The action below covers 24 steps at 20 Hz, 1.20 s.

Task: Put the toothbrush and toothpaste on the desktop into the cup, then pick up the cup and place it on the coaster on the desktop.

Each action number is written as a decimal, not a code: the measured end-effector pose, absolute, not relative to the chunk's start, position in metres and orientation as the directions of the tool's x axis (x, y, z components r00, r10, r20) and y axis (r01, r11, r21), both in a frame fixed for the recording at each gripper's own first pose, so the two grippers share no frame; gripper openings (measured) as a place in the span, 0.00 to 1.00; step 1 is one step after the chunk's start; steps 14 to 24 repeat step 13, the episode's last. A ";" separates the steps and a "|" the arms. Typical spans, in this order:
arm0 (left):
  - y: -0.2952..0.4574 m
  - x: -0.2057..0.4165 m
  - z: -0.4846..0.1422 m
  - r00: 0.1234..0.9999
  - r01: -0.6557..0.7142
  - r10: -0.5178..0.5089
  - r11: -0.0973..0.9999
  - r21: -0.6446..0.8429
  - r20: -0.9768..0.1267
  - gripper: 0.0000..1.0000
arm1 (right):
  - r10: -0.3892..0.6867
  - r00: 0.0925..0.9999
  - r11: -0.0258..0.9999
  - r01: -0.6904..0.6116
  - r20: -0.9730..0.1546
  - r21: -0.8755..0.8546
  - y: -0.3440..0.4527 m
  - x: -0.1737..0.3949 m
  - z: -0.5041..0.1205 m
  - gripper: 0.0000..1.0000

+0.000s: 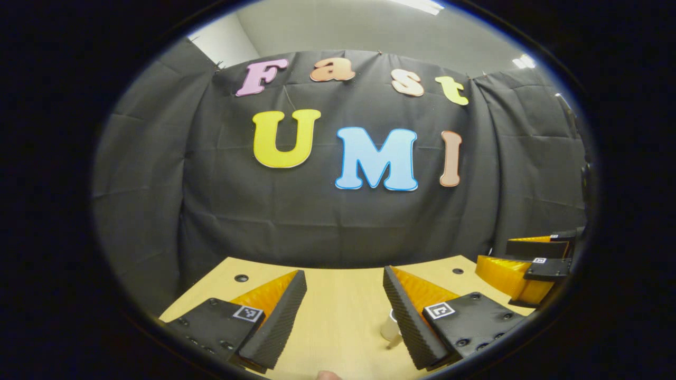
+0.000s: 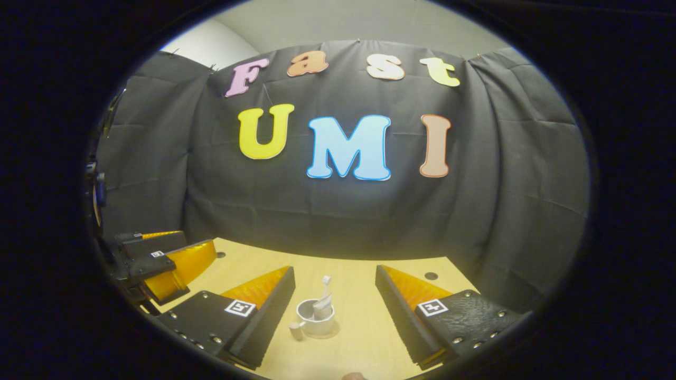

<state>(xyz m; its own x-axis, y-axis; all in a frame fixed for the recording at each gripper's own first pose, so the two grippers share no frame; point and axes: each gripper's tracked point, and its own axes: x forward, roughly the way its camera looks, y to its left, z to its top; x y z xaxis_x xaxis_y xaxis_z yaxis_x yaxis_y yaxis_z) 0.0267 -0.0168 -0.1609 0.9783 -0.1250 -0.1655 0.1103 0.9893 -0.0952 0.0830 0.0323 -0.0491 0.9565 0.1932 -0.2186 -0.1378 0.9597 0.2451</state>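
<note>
In the left gripper view, a pale wooden desktop [image 1: 338, 311] runs back to the black cloth wall [image 1: 338, 221], with a grey room wall and ceiling lights above the cloth. Two small dark holes sit in the desktop near the cloth. The left gripper [image 1: 344, 309] hangs above the desktop with its fingers spread wide apart, nothing between them. A small white piece, the cup's handle [image 1: 390, 328], shows just beside the inner edge of the right-hand finger; the rest is hidden. The right gripper [image 1: 528, 264] hovers over the desktop's right edge; whether it is apart or together cannot be told here.

In the right gripper view, the same desktop [image 2: 359, 338] meets the cloth. The right gripper [image 2: 335, 301] is spread wide, holding nothing. The white cup [image 2: 317, 322] stands upright on a coaster [image 2: 332, 333] between the fingers, touching neither. The toothbrush [image 2: 326, 285] and toothpaste [image 2: 322, 306] stand in the cup. The left gripper [image 2: 174, 261] hovers left of the cup.
</note>
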 end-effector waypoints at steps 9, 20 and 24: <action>-0.013 0.031 -0.142 0.985 0.108 -0.119 0.990 -0.090 -0.124 1.00 | 0.140 0.978 0.972 -0.106 -0.152 0.210 0.027 0.092 -0.030 0.96; -0.009 0.029 -0.134 0.987 0.112 -0.119 0.991 -0.073 -0.104 0.95 | 0.108 0.990 0.976 -0.086 -0.096 0.202 0.022 0.100 -0.015 0.95; -0.009 0.029 -0.134 0.987 0.112 -0.119 0.991 -0.073 -0.104 0.95 | 0.108 0.990 0.976 -0.086 -0.096 0.202 0.022 0.100 -0.015 0.95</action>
